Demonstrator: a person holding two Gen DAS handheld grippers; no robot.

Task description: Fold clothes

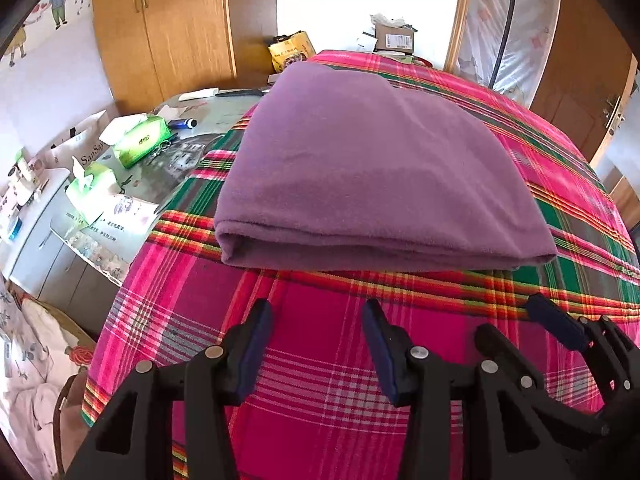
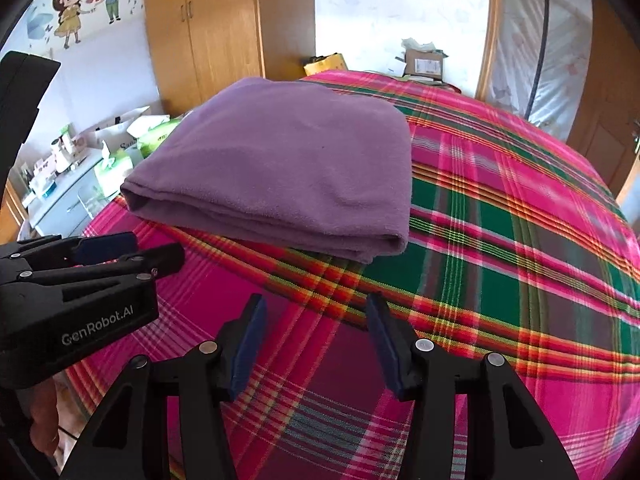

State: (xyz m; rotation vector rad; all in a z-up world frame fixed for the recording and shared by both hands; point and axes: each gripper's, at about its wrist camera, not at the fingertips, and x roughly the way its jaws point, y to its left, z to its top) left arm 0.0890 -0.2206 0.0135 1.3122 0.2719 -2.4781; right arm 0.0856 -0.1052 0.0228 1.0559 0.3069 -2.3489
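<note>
A purple cloth (image 1: 372,176) (image 2: 288,172) lies folded into a thick rectangle on the pink and green plaid bedsheet (image 1: 560,184) (image 2: 500,200), with its folded edge facing me. My left gripper (image 1: 318,336) hovers over bare sheet just short of that edge, open, with nothing between its blue pads. The right gripper (image 2: 316,320) is close beside it, also open and empty, near the cloth's right front corner. Each gripper shows in the other's view: the right gripper (image 1: 548,316) at lower right, the left gripper (image 2: 156,247) at the left.
A low side table (image 1: 60,208) left of the bed carries green tissue packs (image 1: 138,140) and small clutter. Behind stand a wooden wardrobe (image 1: 168,28), a yellow bag (image 1: 290,50) and a cardboard box (image 1: 394,38). The sheet's left edge (image 1: 108,344) drops off nearby.
</note>
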